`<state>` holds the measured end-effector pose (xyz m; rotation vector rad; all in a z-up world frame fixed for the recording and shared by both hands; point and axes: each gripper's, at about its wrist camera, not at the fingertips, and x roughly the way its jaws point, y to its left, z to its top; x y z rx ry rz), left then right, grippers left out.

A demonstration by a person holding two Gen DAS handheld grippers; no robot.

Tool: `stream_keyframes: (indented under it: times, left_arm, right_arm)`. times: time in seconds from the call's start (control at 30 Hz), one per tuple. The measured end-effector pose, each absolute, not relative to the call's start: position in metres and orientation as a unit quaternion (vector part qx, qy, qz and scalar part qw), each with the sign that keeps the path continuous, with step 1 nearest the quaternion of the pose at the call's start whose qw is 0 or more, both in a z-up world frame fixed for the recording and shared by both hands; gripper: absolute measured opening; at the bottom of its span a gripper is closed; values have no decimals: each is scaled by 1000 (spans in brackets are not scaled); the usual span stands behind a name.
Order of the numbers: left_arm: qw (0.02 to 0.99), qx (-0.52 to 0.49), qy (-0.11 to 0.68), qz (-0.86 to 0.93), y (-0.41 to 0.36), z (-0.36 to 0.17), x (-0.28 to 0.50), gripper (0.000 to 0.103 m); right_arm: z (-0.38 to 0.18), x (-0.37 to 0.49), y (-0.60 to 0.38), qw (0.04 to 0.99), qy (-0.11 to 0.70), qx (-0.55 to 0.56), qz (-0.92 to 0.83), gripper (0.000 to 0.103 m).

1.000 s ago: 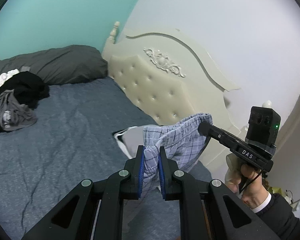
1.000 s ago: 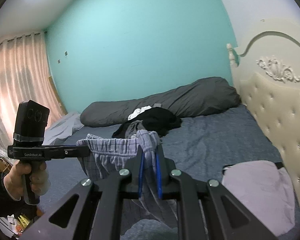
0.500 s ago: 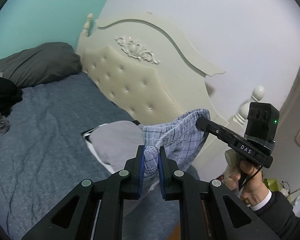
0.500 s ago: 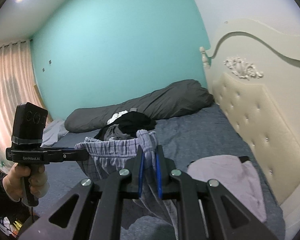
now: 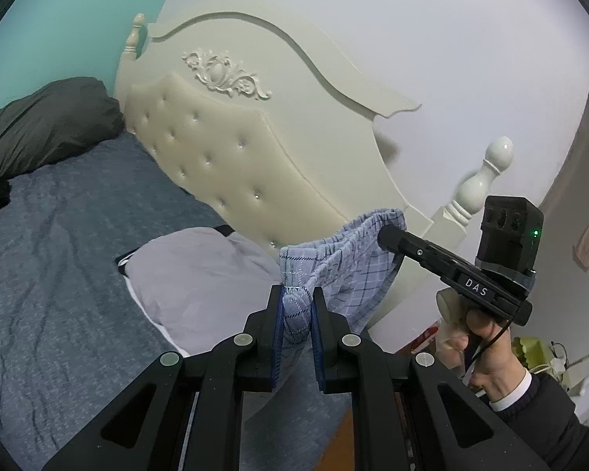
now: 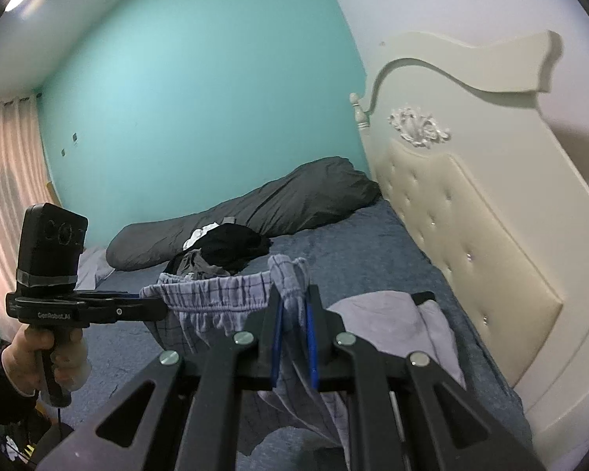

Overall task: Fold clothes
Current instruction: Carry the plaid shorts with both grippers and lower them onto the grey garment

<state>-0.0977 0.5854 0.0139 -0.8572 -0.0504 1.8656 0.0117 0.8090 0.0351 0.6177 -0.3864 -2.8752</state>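
**Op A:** I have the plaid shorts (image 5: 357, 271) up in the air over the bed's headboard-side edge, waistband stretched between my two tongs

**Op B:** How are the tongs set?

**Op A:** My left gripper (image 5: 297, 314) is pinched down on one bunched end of the waistband, blue pads nearly together with cloth filling the gap. My right gripper (image 6: 293, 318) is closed the same way on the other end, and the legs hang below it

**Op B:** What's underneath?

**Op A:** A pale lilac garment (image 5: 200, 274) lies flat on the blue-grey bedspread (image 5: 59, 267), close to the cream tufted headboard (image 5: 231, 161). Further along the bed I see a dark clothes pile (image 6: 231, 243) in front of a long grey pillow (image 6: 263, 204) by the teal wall (image 6: 200, 98)
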Motion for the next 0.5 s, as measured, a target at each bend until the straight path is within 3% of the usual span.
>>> stream_keyframes:
  times: [0.5]
  left_arm:
    - [511,-368,-10,777,623,2,-100,13]
  right_arm:
    - [24,16,847,78,-139,210,-965,10]
